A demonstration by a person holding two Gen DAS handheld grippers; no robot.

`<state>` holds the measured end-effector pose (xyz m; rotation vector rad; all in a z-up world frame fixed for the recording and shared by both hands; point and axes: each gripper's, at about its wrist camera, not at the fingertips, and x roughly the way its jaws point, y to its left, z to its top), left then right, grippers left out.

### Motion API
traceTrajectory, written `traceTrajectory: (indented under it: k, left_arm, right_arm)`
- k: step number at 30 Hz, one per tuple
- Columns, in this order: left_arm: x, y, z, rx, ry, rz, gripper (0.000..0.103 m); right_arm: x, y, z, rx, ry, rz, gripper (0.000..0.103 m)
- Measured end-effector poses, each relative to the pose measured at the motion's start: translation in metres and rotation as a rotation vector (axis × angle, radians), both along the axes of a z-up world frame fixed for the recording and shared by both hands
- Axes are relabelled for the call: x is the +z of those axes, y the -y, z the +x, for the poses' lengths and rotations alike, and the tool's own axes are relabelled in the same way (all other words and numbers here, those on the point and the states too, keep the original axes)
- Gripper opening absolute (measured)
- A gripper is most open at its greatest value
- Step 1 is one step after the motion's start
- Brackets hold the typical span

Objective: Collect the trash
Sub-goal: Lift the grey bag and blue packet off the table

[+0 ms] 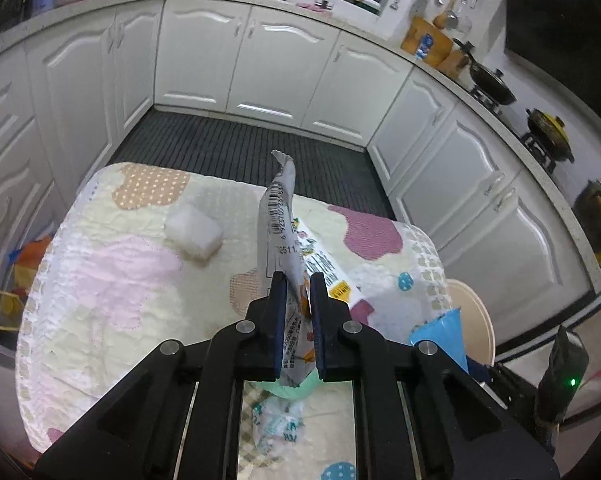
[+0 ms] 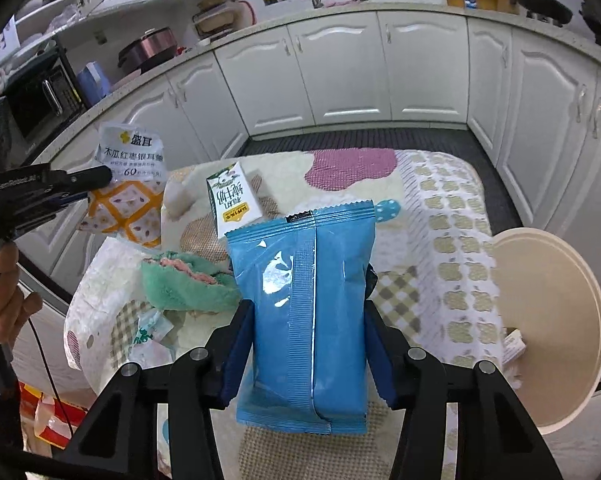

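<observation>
My left gripper (image 1: 298,292) is shut on a white and orange snack wrapper (image 1: 278,216) and holds it upright above the quilted table (image 1: 100,280). The same wrapper (image 2: 130,184) and left gripper (image 2: 96,184) show at the left of the right wrist view. My right gripper (image 2: 304,316) is shut on a blue foil packet (image 2: 304,304), held above the table. A cream bin (image 2: 556,320) stands at the table's right side. A milk carton (image 2: 232,200) lies on the table beyond the packet.
A white foam block (image 1: 194,234), a green cloth (image 2: 184,280) and a crumpled plastic wrapper (image 2: 150,336) lie on the table. White kitchen cabinets (image 1: 240,56) ring the dark floor mat (image 1: 240,152). Some small trash (image 2: 514,346) lies in the bin.
</observation>
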<state>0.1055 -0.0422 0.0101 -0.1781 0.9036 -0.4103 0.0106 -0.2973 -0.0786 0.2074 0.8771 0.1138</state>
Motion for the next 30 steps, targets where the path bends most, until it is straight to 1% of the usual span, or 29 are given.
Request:
traceTrajectory:
  k: [3, 6, 7, 8, 11, 12, 13, 15, 16, 17, 20, 21, 24, 26, 27, 30]
  left_arm:
    - [0.001, 0.006, -0.009, -0.026, -0.001, 0.022, 0.009]
    - [-0.009, 0.012, -0.01, -0.045, -0.029, 0.057, 0.009]
    - [-0.015, 0.012, -0.008, -0.037, -0.047, 0.062, 0.009]
    - [-0.021, 0.01, -0.005, -0.009, -0.06, 0.065, 0.009]
    - [-0.03, 0.004, -0.001, 0.039, -0.061, 0.069, 0.013]
    - [-0.031, 0.002, 0.001, 0.048, -0.064, 0.062, 0.023]
    - [-0.033, -0.002, 0.002, 0.061, -0.069, 0.046, 0.039]
    - [-0.034, -0.01, 0.004, 0.082, -0.075, -0.001, 0.055]
    - [-0.034, -0.014, 0.007, 0.095, -0.082, -0.036, 0.06]
    - [-0.035, -0.017, 0.009, 0.105, -0.089, -0.053, 0.06]
    - [-0.039, -0.014, 0.02, 0.118, -0.1, -0.03, 0.06]
    - [-0.044, -0.012, 0.024, 0.119, -0.122, -0.028, 0.06]
    - [-0.058, -0.007, 0.033, 0.107, -0.189, -0.08, 0.06]
    - [-0.063, -0.002, 0.038, 0.115, -0.2, -0.102, 0.064]
    - [-0.065, 0.0, 0.041, 0.127, -0.203, -0.111, 0.069]
    - [-0.066, 0.004, 0.05, 0.164, -0.19, -0.146, 0.072]
  right_arm:
    - [0.001, 0.003, -0.004, -0.004, -0.002, 0.004, 0.051]
    - [0.0, 0.004, -0.007, -0.005, -0.006, 0.006, 0.051]
    - [-0.001, 0.005, -0.007, -0.006, -0.009, 0.01, 0.051]
    - [-0.002, 0.006, -0.008, -0.008, -0.013, 0.019, 0.051]
    - [-0.003, 0.007, -0.01, -0.007, -0.018, 0.03, 0.051]
    - [-0.004, 0.006, -0.01, -0.006, -0.021, 0.027, 0.051]
    - [-0.005, 0.006, -0.01, -0.005, -0.023, 0.024, 0.051]
    - [-0.007, 0.007, -0.009, -0.005, -0.032, 0.023, 0.051]
    - [-0.008, 0.007, -0.009, -0.007, -0.034, 0.025, 0.052]
    - [-0.009, 0.007, -0.008, -0.01, -0.038, 0.031, 0.052]
    - [-0.013, 0.008, -0.005, -0.012, -0.047, 0.046, 0.052]
    - [-0.014, 0.007, -0.004, -0.009, -0.049, 0.046, 0.052]
    - [-0.016, 0.006, -0.003, -0.002, -0.054, 0.042, 0.053]
    - [-0.019, 0.006, -0.002, -0.002, -0.063, 0.044, 0.053]
    - [-0.02, 0.007, -0.001, -0.002, -0.068, 0.045, 0.053]
    - [-0.022, 0.008, 0.0, -0.001, -0.076, 0.047, 0.053]
